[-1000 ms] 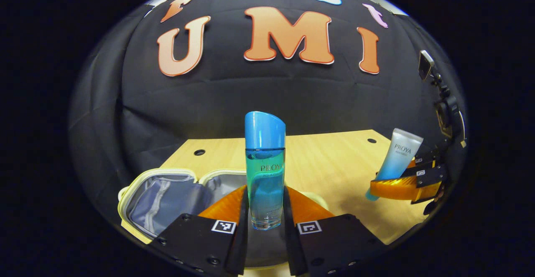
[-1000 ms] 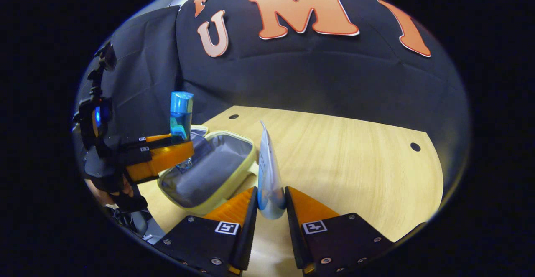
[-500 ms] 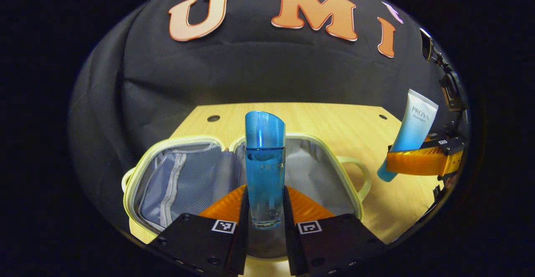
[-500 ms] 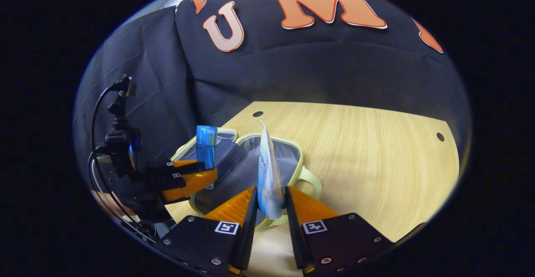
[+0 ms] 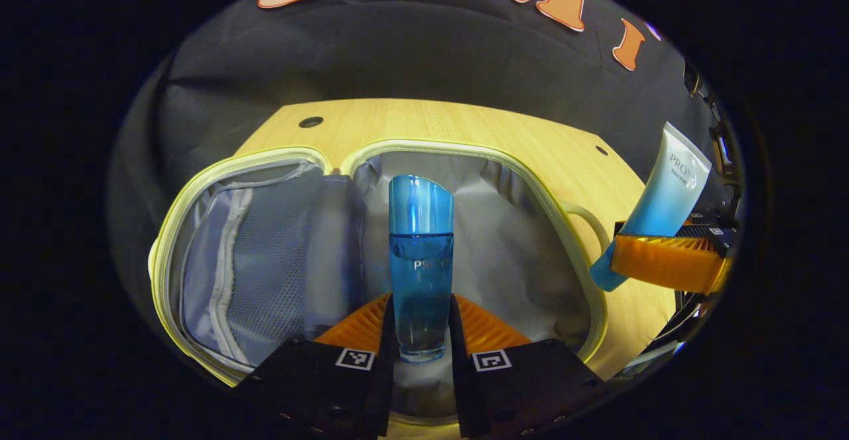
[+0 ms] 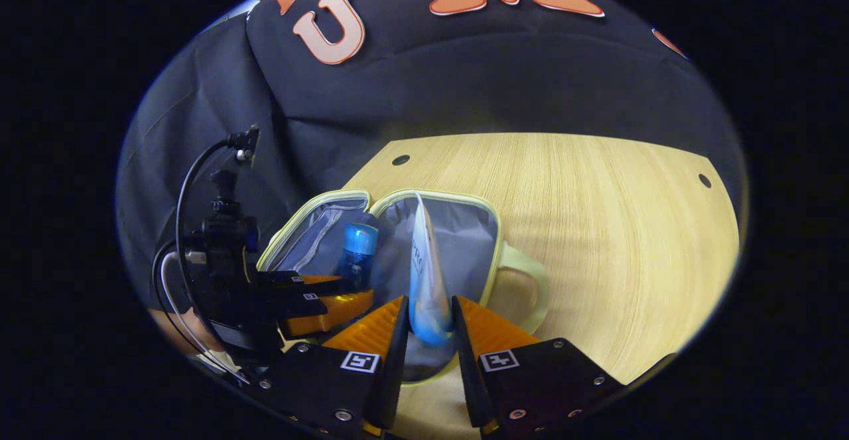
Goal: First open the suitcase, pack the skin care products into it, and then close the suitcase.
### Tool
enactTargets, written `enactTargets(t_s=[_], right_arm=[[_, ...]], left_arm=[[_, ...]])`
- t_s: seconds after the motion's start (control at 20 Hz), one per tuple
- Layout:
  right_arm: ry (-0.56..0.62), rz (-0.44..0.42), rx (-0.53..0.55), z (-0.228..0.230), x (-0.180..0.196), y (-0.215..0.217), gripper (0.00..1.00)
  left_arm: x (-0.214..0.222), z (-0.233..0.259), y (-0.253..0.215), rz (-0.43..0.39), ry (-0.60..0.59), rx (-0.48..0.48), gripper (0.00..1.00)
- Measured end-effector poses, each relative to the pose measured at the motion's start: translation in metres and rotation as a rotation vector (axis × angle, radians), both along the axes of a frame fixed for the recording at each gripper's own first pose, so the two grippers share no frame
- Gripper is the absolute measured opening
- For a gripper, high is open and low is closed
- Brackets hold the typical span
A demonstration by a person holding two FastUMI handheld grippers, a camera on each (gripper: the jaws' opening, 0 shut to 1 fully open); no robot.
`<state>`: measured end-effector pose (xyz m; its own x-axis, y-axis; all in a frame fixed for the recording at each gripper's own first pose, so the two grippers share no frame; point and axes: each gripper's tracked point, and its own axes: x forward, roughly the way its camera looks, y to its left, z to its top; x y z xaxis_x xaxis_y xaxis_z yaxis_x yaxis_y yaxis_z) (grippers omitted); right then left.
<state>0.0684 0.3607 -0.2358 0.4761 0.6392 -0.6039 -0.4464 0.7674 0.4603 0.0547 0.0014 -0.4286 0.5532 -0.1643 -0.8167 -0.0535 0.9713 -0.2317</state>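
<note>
- At the bottom centre of the left gripper view, my left gripper (image 5: 422, 334) has both fingers pressed on the lower part of a blue bottle (image 5: 420, 261), which stands upright between them.
- Behind the bottle in that view, the suitcase (image 5: 464, 151) lies wide open on the wooden table (image 5: 431, 118), its pale yellow-green rim running across the middle of the frame.
- The bottle sits over the right half of the suitcase, the half with the plain grey lining; whether its base touches the lining I cannot tell.
- The left half of the suitcase, at the left of the frame, has a mesh pocket (image 5: 265, 247) with a zip along its edge.
- At the right edge of the left gripper view, my other gripper holds a white and blue tube (image 5: 656, 204), tilted, just outside the suitcase rim and beside its handle (image 5: 593, 218).
- At the bottom centre of the right gripper view, my right gripper (image 6: 428, 334) is closed on that tube (image 6: 424, 281); both fingers press its lower end, and it points up, seen edge-on.
- In the right gripper view, the tube is over the near right half of the open suitcase (image 6: 494, 227), with the handle (image 6: 534, 287) to its right.
- At the lower left of that view, my left gripper (image 6: 325, 300) holds the bottle (image 6: 358, 254) over the suitcase too.
</note>
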Motion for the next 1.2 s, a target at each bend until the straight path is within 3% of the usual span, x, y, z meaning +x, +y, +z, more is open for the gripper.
enactTargets(t_s=[0.3, 0.5, 0.75, 0.9, 1.05, 1.2], right_arm=[[0.064, -0.009, -0.004, -0.013, 0.002, 0.016, 0.41], [0.12, -0.007, -0.011, -0.024, 0.003, 0.023, 0.41], [0.156, -0.002, -0.02, -0.031, 0.004, 0.025, 0.41], [0.178, 0.007, -0.026, -0.036, 0.002, 0.026, 0.41], [0.241, 0.03, -0.035, -0.044, -0.003, 0.032, 0.41], [0.326, 0.027, -0.062, -0.053, -0.015, 0.034, 0.41]], left_arm=[[0.009, -0.029, -0.004, -0.002, 0.106, 0.028, 0.39], [0.0, -0.036, -0.005, -0.015, 0.238, 0.079, 0.39], [-0.002, -0.036, -0.006, -0.008, 0.259, 0.08, 0.44], [-0.007, -0.026, -0.007, 0.025, 0.245, 0.026, 0.47], [-0.014, 0.006, -0.004, 0.07, 0.162, -0.049, 0.57], [-0.027, 0.05, 0.025, 0.122, 0.061, -0.045, 0.78]])
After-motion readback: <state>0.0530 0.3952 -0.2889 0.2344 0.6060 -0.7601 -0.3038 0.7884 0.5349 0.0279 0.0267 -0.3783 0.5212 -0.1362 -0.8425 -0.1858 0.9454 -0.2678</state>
